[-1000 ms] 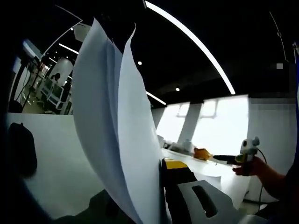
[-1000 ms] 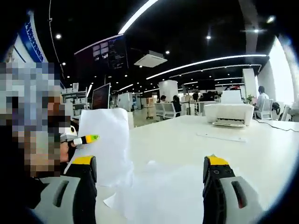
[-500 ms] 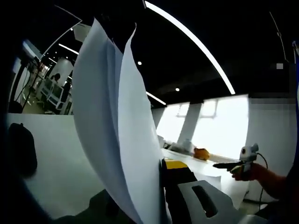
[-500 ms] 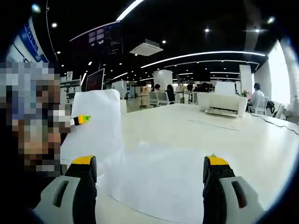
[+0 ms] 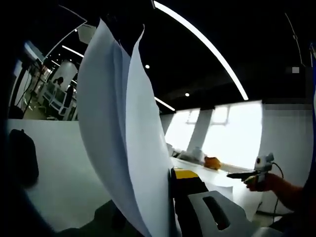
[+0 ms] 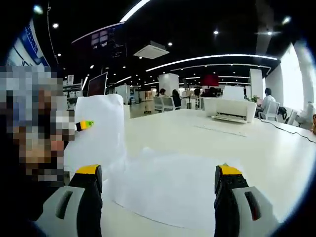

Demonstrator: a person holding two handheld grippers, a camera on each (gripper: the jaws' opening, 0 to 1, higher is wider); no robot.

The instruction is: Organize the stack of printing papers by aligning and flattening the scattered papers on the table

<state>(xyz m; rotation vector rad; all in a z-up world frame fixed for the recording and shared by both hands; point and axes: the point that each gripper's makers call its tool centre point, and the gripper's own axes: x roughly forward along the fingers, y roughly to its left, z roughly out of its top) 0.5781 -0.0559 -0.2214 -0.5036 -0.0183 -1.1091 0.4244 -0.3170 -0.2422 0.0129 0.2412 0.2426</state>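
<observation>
My left gripper (image 5: pixel 167 187) is shut on a sheaf of white printing papers (image 5: pixel 123 133), which stand upright and fan apart at the top. Its yellow-tipped right jaw shows beside the sheets, while the left jaw is hidden behind them. In the right gripper view the same held papers (image 6: pixel 96 131) stand at the left, with the left gripper's yellow-green tip (image 6: pixel 84 125) on them. A loose sheet (image 6: pixel 168 187) lies flat on the white table (image 6: pixel 266 153) between the jaws of my right gripper (image 6: pixel 158 173), which is open and holds nothing. A hand holds the right gripper (image 5: pixel 249 174) at the far right of the left gripper view.
A white printer (image 6: pixel 229 108) stands at the back right of the table, with a thin sheet (image 6: pixel 219 129) in front of it. A dark bag (image 5: pixel 22 158) sits at the left and an orange object (image 5: pixel 215 162) further off. People sit at desks behind.
The right gripper's view has shifted, and the flat sheet now lies fuller between its jaws. In the left gripper view the right gripper has dropped slightly. The held papers have not moved.
</observation>
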